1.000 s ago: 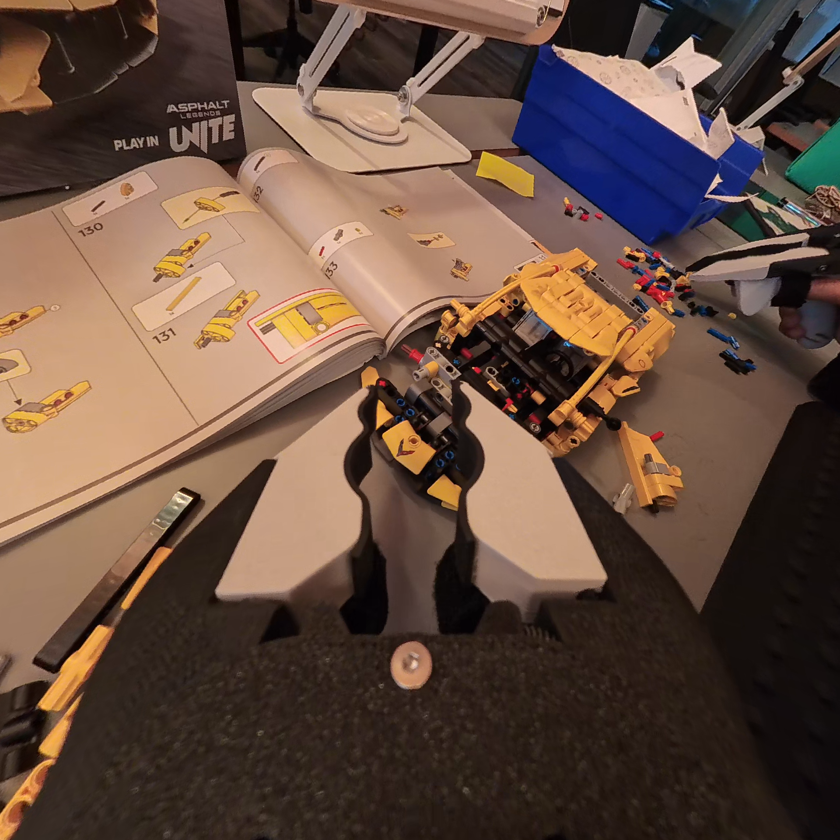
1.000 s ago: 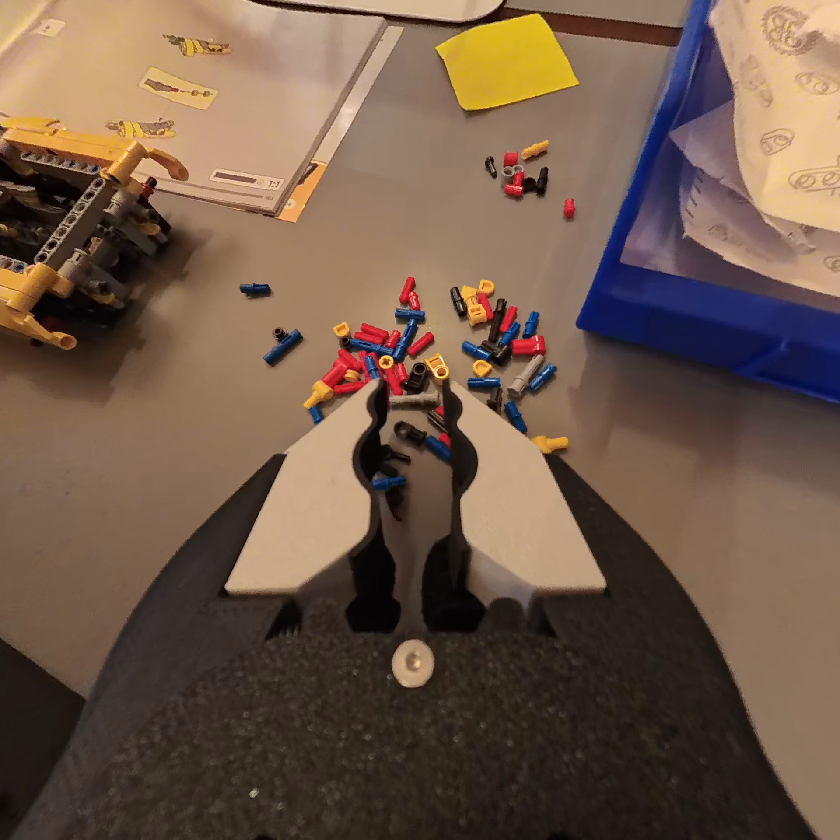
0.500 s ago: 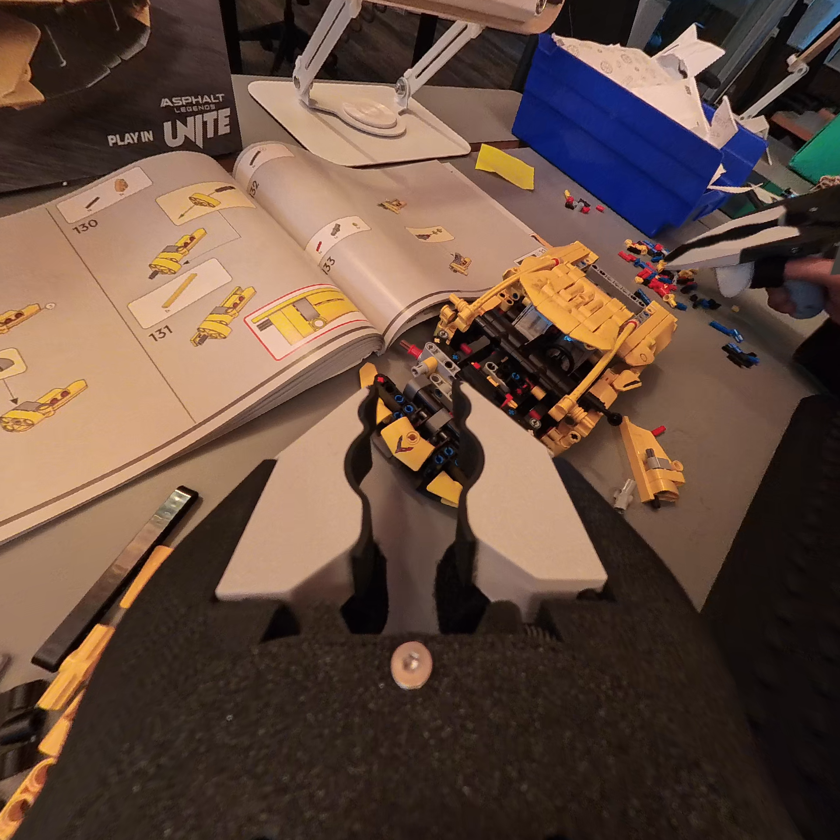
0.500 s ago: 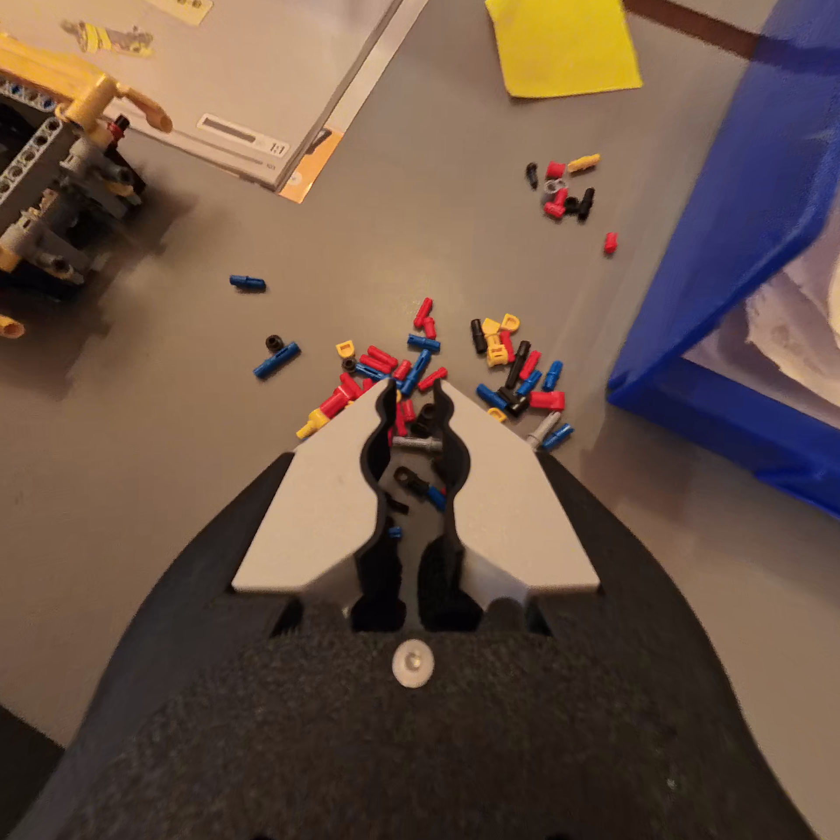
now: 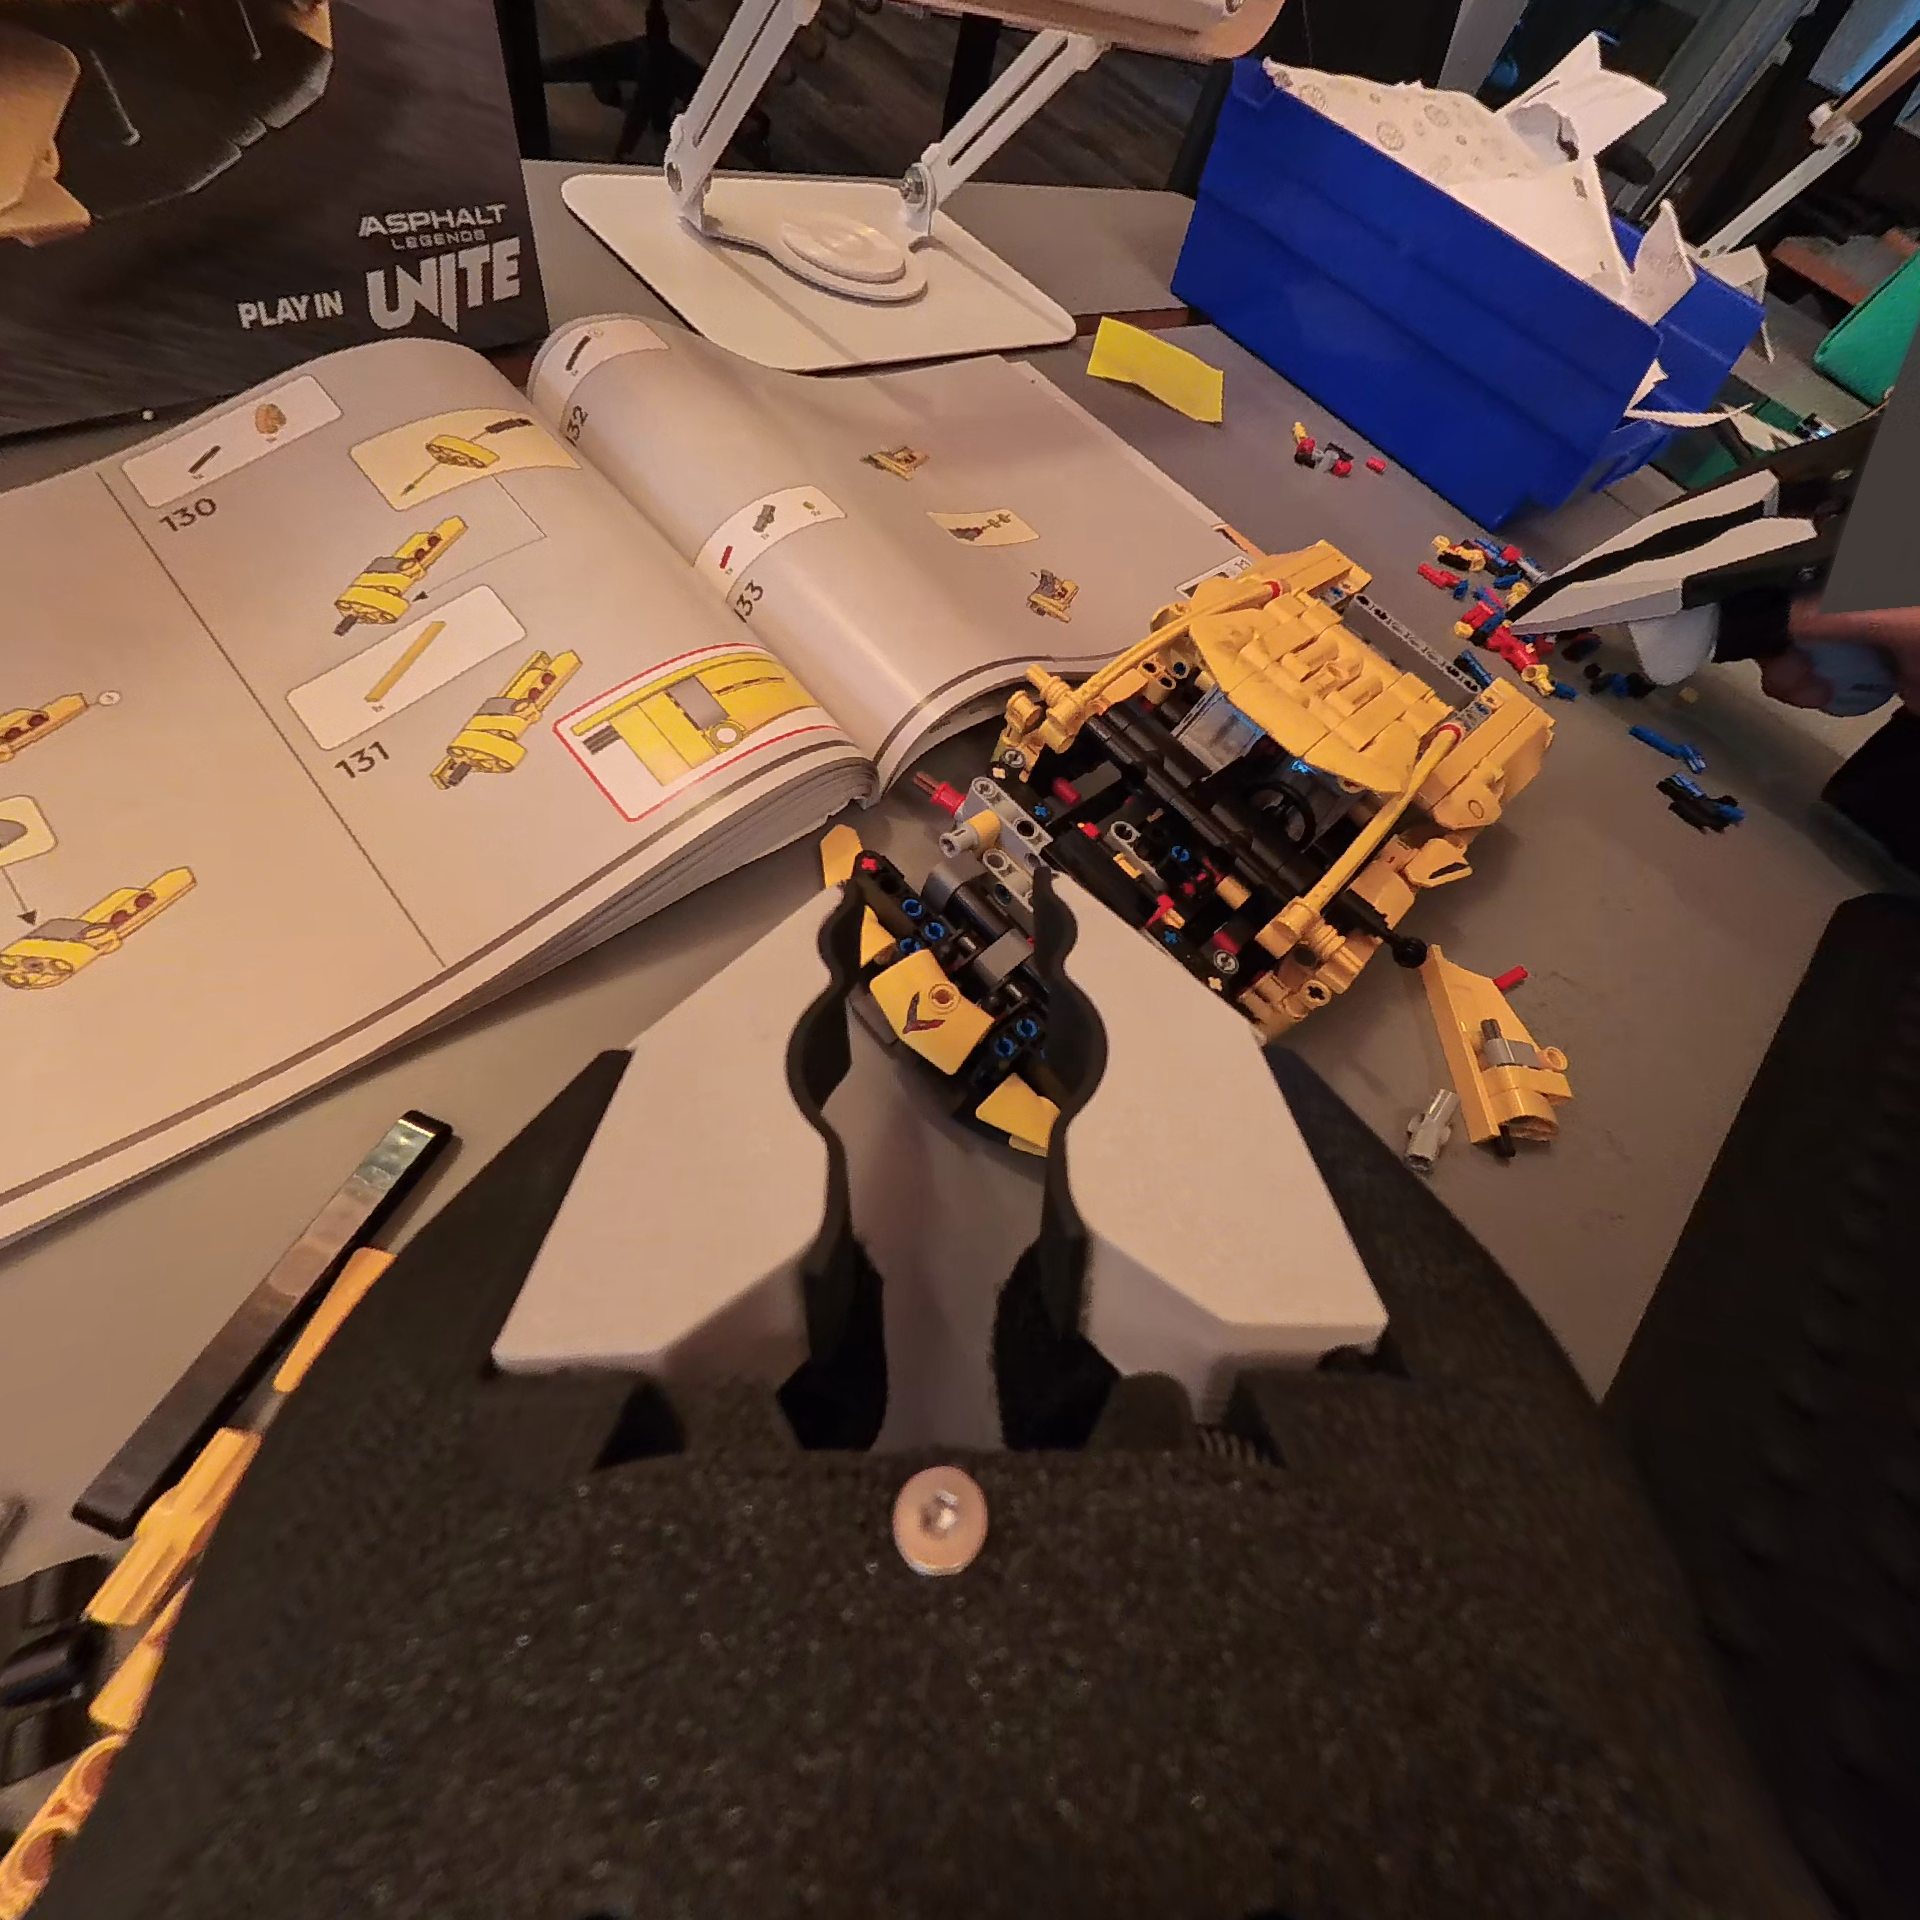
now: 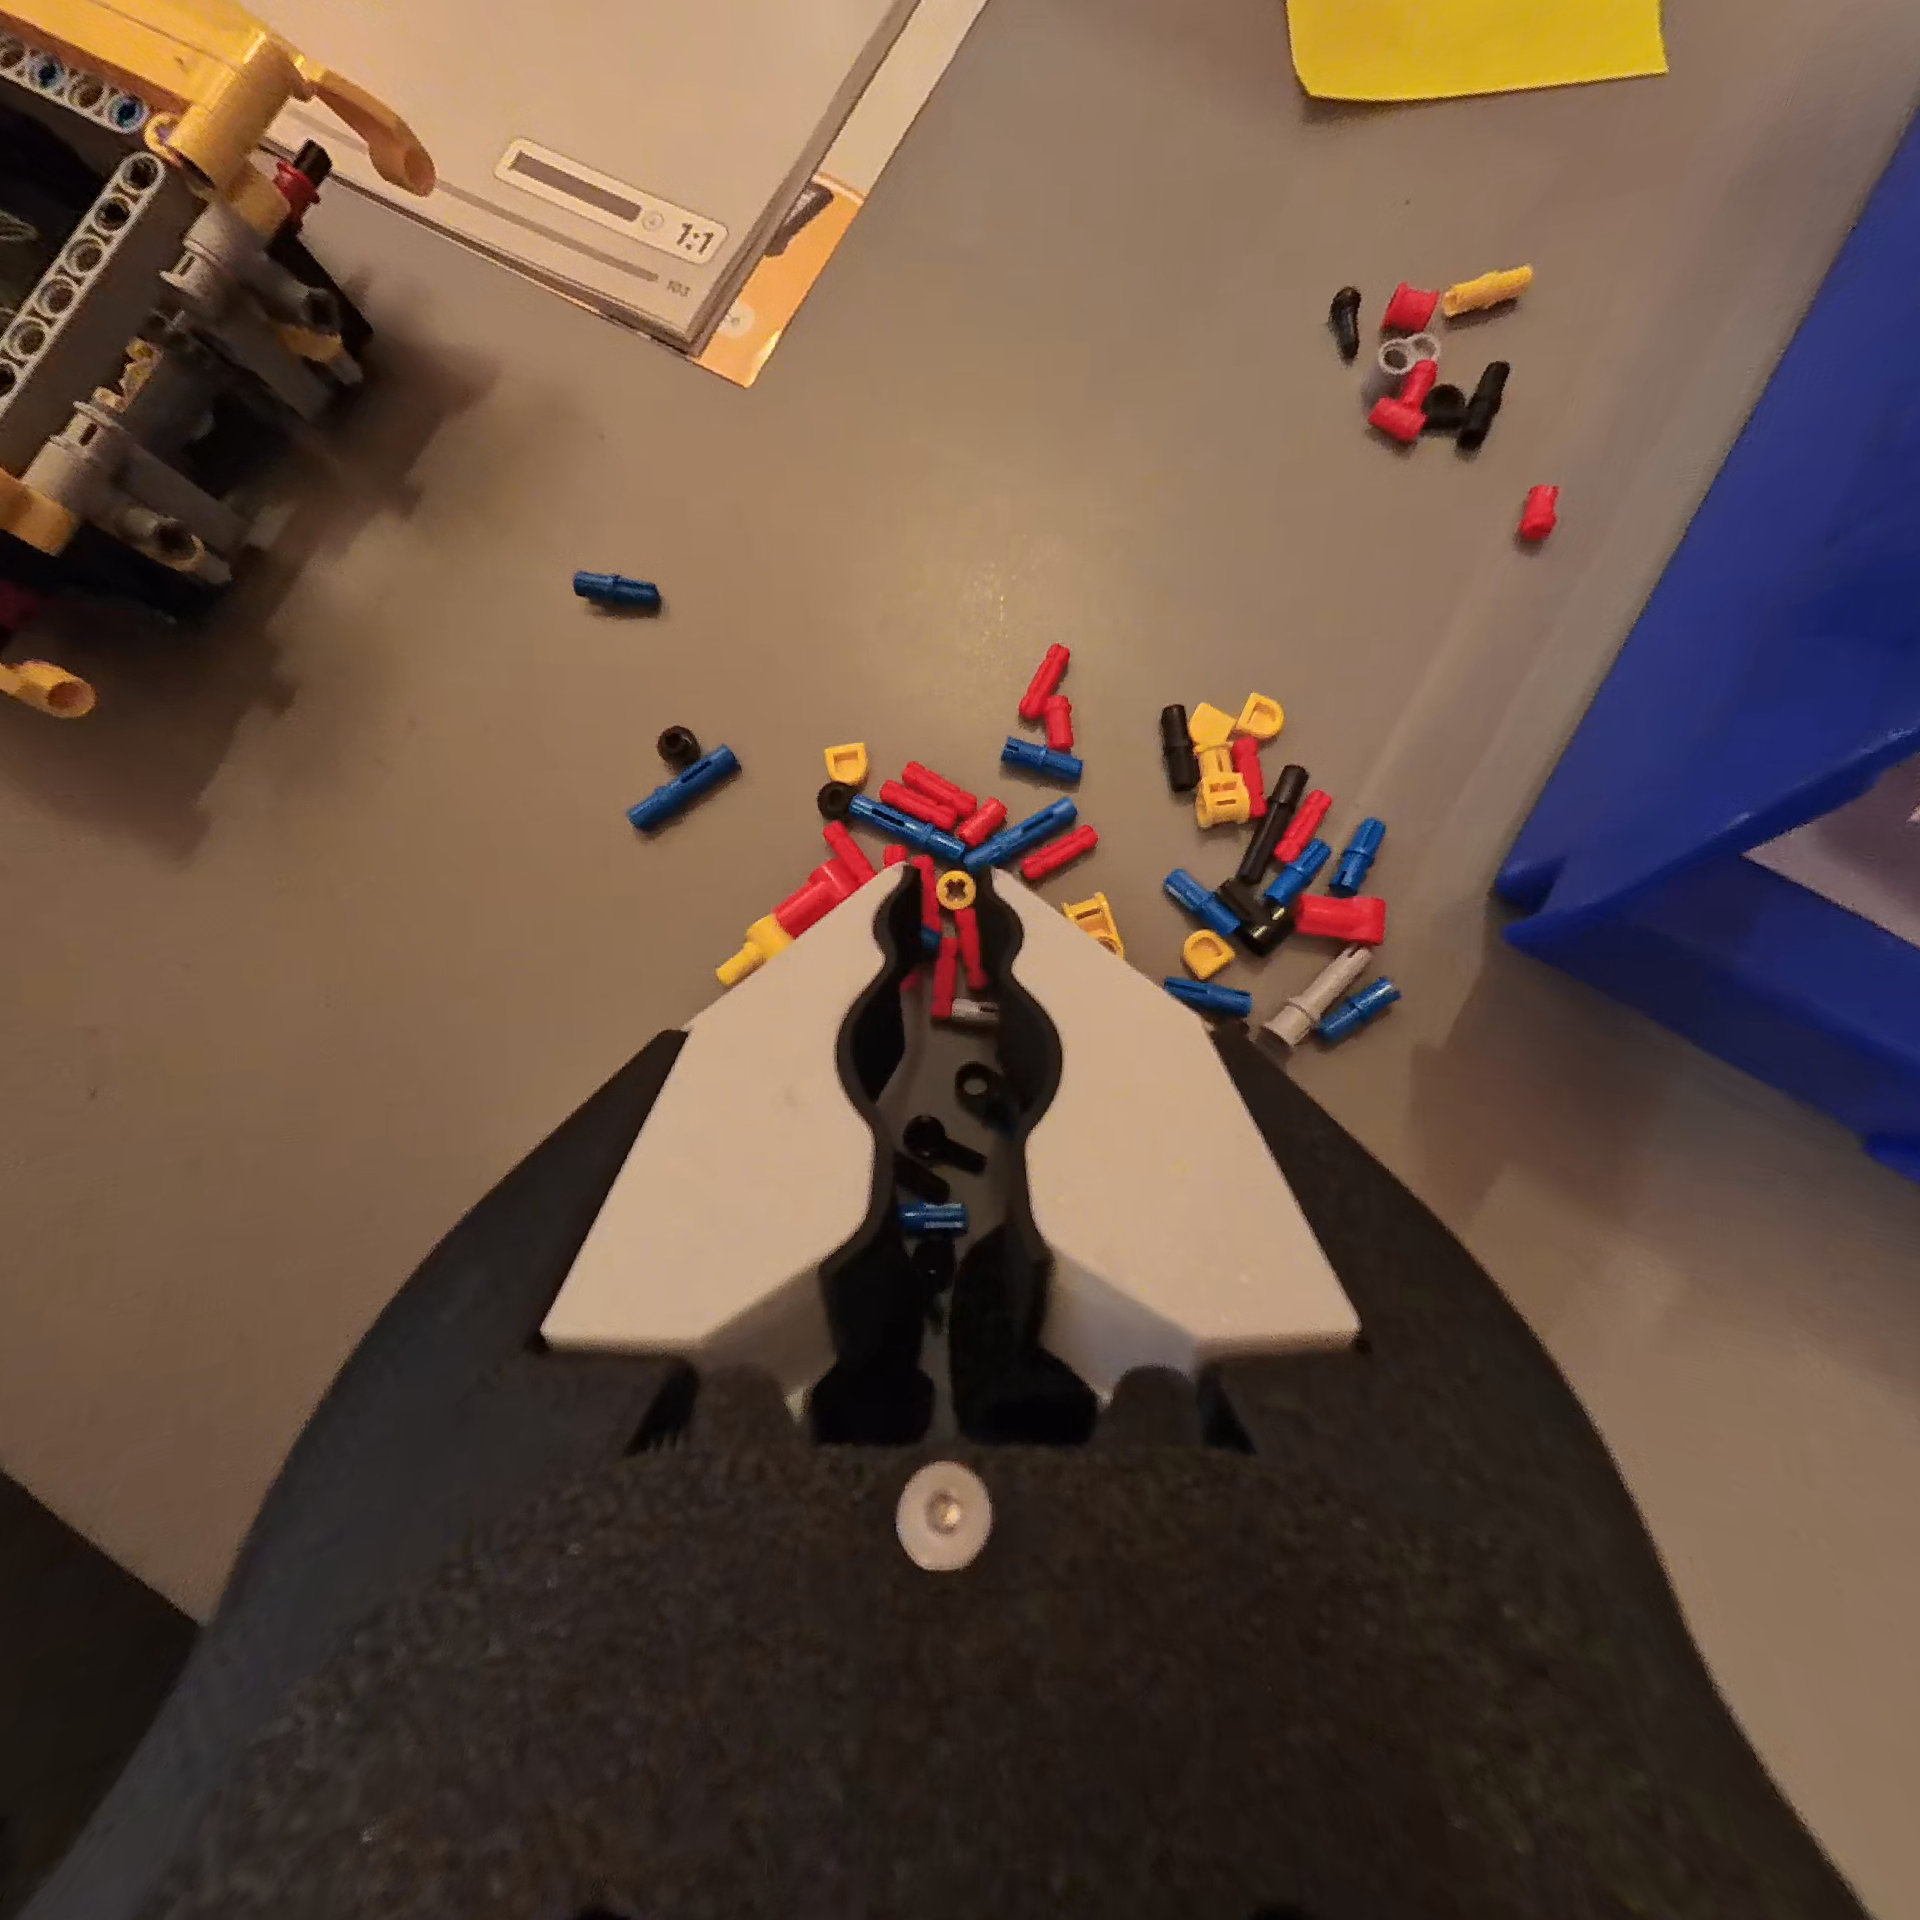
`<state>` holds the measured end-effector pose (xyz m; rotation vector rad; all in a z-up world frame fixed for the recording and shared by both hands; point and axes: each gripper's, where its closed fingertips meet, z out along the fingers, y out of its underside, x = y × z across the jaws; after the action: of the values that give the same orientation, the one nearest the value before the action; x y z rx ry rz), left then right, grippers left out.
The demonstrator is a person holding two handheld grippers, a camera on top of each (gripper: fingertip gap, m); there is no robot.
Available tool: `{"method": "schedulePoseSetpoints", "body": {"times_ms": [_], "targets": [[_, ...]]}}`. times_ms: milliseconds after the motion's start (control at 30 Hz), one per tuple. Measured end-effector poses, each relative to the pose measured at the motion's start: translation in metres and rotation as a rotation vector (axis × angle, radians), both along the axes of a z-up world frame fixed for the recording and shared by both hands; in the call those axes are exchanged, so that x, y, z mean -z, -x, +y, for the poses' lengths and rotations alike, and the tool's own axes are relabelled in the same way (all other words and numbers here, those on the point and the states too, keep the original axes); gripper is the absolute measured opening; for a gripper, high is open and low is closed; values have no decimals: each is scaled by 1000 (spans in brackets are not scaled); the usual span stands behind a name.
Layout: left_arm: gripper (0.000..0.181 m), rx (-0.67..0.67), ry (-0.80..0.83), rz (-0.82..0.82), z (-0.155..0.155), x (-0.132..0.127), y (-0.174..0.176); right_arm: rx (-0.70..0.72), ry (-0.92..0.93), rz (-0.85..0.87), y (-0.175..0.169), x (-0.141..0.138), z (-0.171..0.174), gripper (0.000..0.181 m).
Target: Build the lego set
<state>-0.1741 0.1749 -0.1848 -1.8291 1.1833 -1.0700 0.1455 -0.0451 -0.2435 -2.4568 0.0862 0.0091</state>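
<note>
My left gripper [image 5: 940, 899] is shut on a small black and yellow sub-assembly [image 5: 951, 1003], held just in front of the yellow car model [image 5: 1278, 769]. My right gripper [image 6: 951, 878] is low over a pile of small red, blue, black and yellow pins [image 6: 1039, 821]. Its jaws stand a narrow gap apart. A yellow bush [image 6: 956, 890] lies between the tips and red pins [image 6: 945, 971] show in the gap, none clamped. The right gripper also shows in the left wrist view [image 5: 1527, 613], over the same pile [image 5: 1475, 582]. A corner of the model shows in the right wrist view [image 6: 135, 343].
The open instruction book [image 5: 416, 665] lies left of the model, and its corner shows in the right wrist view [image 6: 623, 135]. A blue bin of paper [image 5: 1403, 291] [image 6: 1766, 727] stands right of the pile. Also here: a yellow note [image 6: 1475, 42], a white stand [image 5: 831, 260], a yellow wedge piece [image 5: 1486, 1049]. Left tips to right tips: about 40 cm. My left tips are about 45 cm from the yellow note [image 6: 1475, 42], my right tips only 20 cm. The left camera catches it too, in the left wrist view [image 5: 1203, 390].
My right gripper has moved forward and down into the pin pile, and its jaws have narrowed. My left gripper has kept its hold and barely moved.
</note>
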Motion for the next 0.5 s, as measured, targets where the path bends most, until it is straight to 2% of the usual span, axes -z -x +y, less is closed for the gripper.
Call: {"method": "schedulePoseSetpoints", "body": {"times_ms": [133, 200, 500], "targets": [[32, 1, -3, 2, 0, 0, 0, -1, 0, 20, 0, 0, 0, 8], [32, 0, -4, 3, 0, 0, 0, -6, 1, 23, 0, -2, -1, 0], [32, 2, -4, 4, -1, 0, 0, -15, -47, -49, 0, -27, -7, 0]]}}
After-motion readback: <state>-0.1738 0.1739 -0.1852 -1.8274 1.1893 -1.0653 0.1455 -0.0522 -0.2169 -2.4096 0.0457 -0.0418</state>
